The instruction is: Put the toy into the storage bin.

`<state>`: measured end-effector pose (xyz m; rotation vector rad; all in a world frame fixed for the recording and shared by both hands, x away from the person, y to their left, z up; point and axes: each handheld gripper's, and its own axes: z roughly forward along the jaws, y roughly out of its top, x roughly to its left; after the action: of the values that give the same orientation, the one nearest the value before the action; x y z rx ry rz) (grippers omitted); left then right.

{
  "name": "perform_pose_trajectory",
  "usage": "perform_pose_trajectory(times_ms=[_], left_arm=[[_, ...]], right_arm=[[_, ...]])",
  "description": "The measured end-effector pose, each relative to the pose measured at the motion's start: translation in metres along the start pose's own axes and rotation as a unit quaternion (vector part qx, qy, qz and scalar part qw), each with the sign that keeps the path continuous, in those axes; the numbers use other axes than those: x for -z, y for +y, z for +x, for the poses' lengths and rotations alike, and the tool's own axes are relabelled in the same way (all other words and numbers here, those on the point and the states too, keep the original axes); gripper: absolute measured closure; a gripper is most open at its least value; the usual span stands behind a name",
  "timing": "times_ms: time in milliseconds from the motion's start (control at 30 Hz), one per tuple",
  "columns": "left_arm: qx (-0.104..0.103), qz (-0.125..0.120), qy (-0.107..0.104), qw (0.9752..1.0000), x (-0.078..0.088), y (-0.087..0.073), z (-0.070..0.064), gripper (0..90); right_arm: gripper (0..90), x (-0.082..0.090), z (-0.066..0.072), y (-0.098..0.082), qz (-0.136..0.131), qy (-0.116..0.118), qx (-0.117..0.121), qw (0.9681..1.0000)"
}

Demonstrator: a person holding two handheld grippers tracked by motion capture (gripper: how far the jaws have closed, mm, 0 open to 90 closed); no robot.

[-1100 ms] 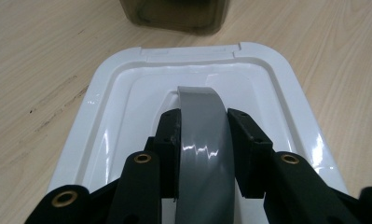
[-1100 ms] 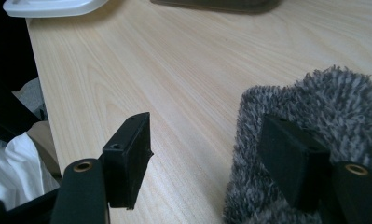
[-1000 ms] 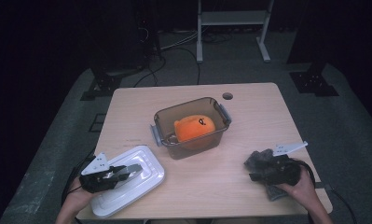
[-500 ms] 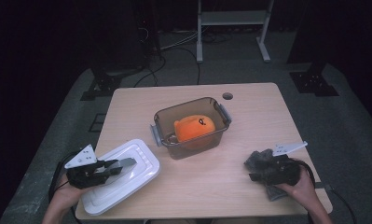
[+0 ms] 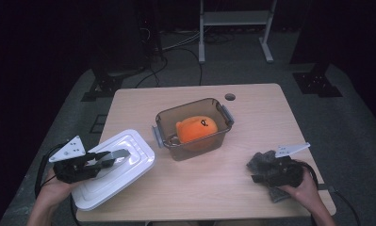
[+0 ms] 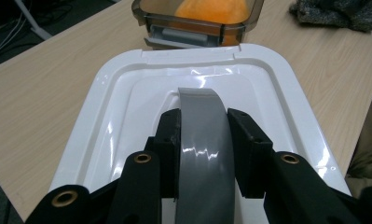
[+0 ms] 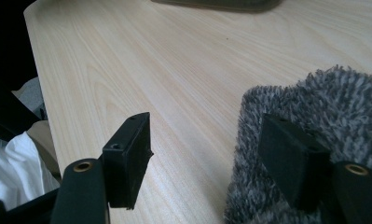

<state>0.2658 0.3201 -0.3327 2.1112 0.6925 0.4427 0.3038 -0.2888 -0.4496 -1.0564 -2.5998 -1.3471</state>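
Dark flooring with trailing cables surrounds a light wooden table (image 5: 251, 183) that carries every item. Near the table's centre, slightly toward the far edge, stands a translucent brown container (image 5: 193, 128) with grey latch handles on its two short ends; an orange object (image 5: 196, 129) lies inside it. Toward the near-left corner, a white rectangular lid (image 5: 111, 170) sits at an angle to the table edges, one corner overhanging the near-left corner. The lid carries a grey strap handle (image 6: 203, 135) along its middle. The left gripper (image 5: 106, 157), held in a hand entering from the near edge, is clamped on this handle: in the left gripper view both black pads press against the two sides of the grey strap, and the lid's recessed top extends beyond them toward the container. A grey three-cornered plate sits on top of this gripper. The lid's far corner lies just beside the container's left latch; contact between them cannot be determined. Near the near-right corner, the right gripper (image 5: 257, 172) rests low over the table, held in the other hand. Its jaws stand apart and grip nothing: in the right gripper view one pad is over bare wood while the other lies on a grey fluffy cloth (image 7: 305, 121). The cloth lies bunched beneath that gripper, well apart from the container.
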Motion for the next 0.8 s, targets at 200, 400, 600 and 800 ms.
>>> perform_pose_trajectory(times_ms=[200, 400, 600, 800], left_arm=[[-0.006, -0.008, 0.003, 0.9999, 0.005, 0.011, -0.001, 66.4], [-0.015, -0.008, 0.003, 0.9998, 0.006, 0.023, -0.002, 66.4], [-0.030, -0.011, 0.003, 0.9995, 0.005, 0.039, -0.004, 66.4], [-0.038, -0.020, -0.004, 0.9991, -0.004, 0.055, -0.003, 66.4]], right_arm=[[33.5, 0.000, 0.000, 0.000, 0.001, 0.000, 0.001, 1.0000], [33.4, 0.000, 0.000, 0.000, 0.000, 0.000, -0.001, 1.0000], [33.4, 0.000, -0.001, -0.001, 0.001, 0.000, -0.001, 1.0000], [33.5, 0.000, -0.001, -0.001, 0.000, 0.000, -0.002, 1.0000]])
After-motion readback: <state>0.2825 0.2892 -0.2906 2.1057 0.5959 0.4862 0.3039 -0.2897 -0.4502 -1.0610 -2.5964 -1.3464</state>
